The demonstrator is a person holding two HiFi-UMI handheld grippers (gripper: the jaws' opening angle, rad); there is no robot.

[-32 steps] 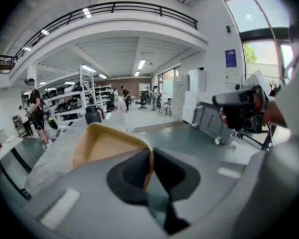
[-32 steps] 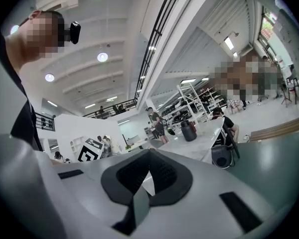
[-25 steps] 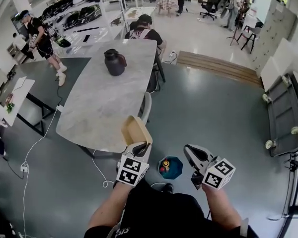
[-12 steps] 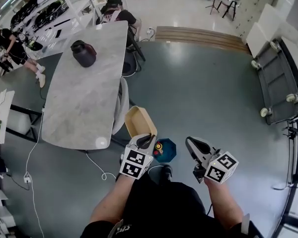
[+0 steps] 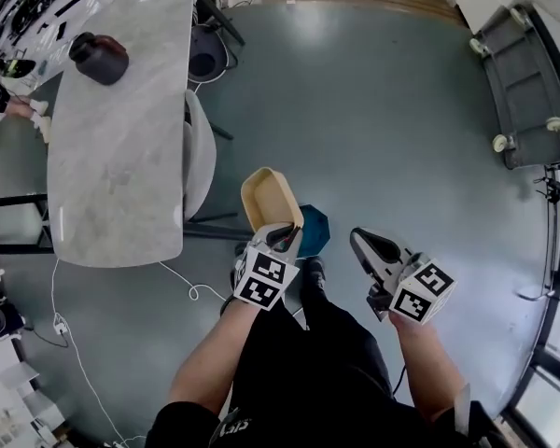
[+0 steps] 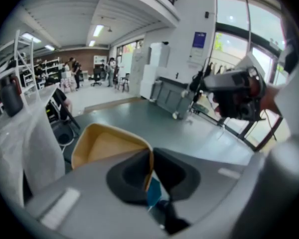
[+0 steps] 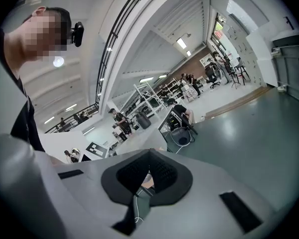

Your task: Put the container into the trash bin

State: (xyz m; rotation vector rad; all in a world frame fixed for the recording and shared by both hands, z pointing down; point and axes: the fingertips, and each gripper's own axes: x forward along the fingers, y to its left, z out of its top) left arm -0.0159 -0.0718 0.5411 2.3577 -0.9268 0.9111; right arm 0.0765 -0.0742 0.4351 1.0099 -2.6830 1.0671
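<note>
Centre of the head view: the left gripper point(image 5: 282, 241) has its jaws clamped on the rim of the tan container point(image 5: 271, 197), which overlaps the blue trash bin point(image 5: 315, 230) (partly hidden). Right of it, the right gripper point(image 5: 362, 245) has its jaws together, empty.

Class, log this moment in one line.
left tool: shut on tan container | right tool: shut, empty | container: not in teal trash bin

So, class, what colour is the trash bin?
The trash bin is teal; head view shows it best.
</note>
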